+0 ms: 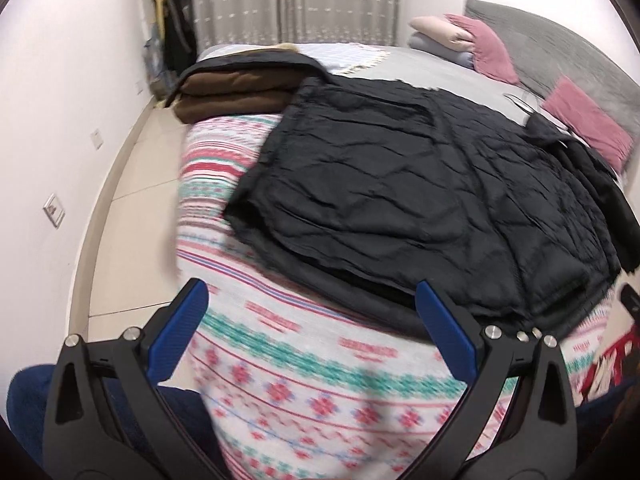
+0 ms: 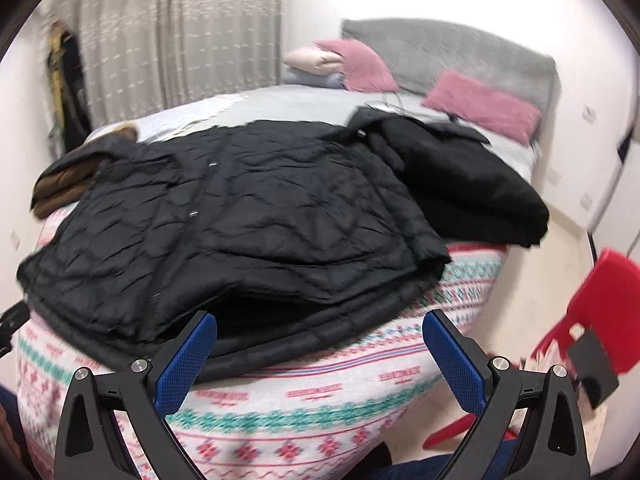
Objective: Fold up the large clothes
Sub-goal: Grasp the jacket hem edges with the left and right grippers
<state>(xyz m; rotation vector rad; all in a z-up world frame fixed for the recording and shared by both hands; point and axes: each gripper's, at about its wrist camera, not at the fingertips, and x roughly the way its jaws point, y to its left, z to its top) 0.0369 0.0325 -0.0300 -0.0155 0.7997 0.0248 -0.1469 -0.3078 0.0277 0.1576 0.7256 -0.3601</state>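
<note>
A large black quilted jacket (image 1: 384,184) (image 2: 224,216) lies folded over on the patterned bedspread (image 1: 288,360) (image 2: 320,392) near the foot of the bed. A second black garment (image 2: 472,188) (image 1: 600,184) lies bunched beside it toward the headboard. My left gripper (image 1: 310,300) is open above the bedspread, just short of the jacket's near hem, with nothing between its blue pads. My right gripper (image 2: 320,332) is open too, held over the jacket's near edge, empty.
A folded brown and black coat (image 1: 236,88) (image 2: 72,176) sits at the bed's far left corner. Pink pillows (image 1: 588,124) (image 2: 484,104) and folded bedding (image 1: 440,32) lie by the grey headboard. A red plastic chair (image 2: 600,312) stands right of the bed. Tiled floor (image 1: 132,216) runs along the left wall.
</note>
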